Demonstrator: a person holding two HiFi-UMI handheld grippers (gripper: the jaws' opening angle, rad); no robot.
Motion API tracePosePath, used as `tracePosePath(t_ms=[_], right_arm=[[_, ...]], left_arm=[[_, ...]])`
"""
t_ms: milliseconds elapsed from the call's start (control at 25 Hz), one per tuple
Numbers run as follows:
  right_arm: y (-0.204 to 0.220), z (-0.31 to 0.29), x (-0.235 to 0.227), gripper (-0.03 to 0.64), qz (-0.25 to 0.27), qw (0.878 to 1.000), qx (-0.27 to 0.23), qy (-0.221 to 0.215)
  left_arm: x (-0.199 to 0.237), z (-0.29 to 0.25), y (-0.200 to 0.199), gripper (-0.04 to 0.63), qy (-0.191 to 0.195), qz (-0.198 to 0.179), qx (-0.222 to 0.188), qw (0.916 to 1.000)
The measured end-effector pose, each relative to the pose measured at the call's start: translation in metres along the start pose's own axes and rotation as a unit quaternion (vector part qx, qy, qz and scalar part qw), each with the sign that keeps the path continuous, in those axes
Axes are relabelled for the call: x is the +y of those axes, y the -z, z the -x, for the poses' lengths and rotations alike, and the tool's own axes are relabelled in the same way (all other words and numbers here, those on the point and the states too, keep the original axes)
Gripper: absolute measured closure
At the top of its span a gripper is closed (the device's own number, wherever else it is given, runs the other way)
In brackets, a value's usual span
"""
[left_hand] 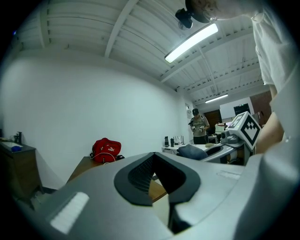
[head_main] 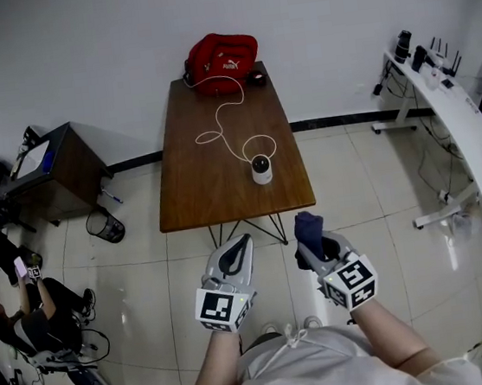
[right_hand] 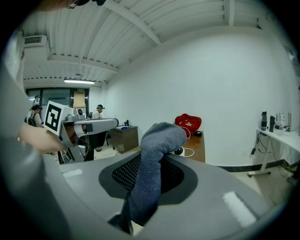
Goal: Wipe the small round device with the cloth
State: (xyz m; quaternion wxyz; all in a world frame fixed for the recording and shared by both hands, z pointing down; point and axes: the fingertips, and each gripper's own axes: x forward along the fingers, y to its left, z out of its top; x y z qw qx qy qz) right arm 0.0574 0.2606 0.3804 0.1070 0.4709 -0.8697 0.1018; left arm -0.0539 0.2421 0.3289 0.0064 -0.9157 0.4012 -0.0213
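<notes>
Holding both tools short of the desk, we have the left hand-held gripper fully shut on nothing and the right hand-held gripper clamped on the dark blue-grey cloth. The cloth's length runs along the jaws, and its bunched end pokes past the tips toward the desk. The small round device stands upright near the desk's front edge, dark part uppermost; the red bag at the far edge bears white lettering too small for us to read.

Device on table, bag behind
</notes>
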Motion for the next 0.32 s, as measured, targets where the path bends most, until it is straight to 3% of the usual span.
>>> tracePosePath(t_ms=[320], right_arm=[[-0.0012,-0.0014,-0.0066,0.514,0.000,1.000,0.003,0.001]], left_arm=[[-0.0011,-0.0071,-0.0020,0.589,0.003,0.006,-0.004,1.0000]])
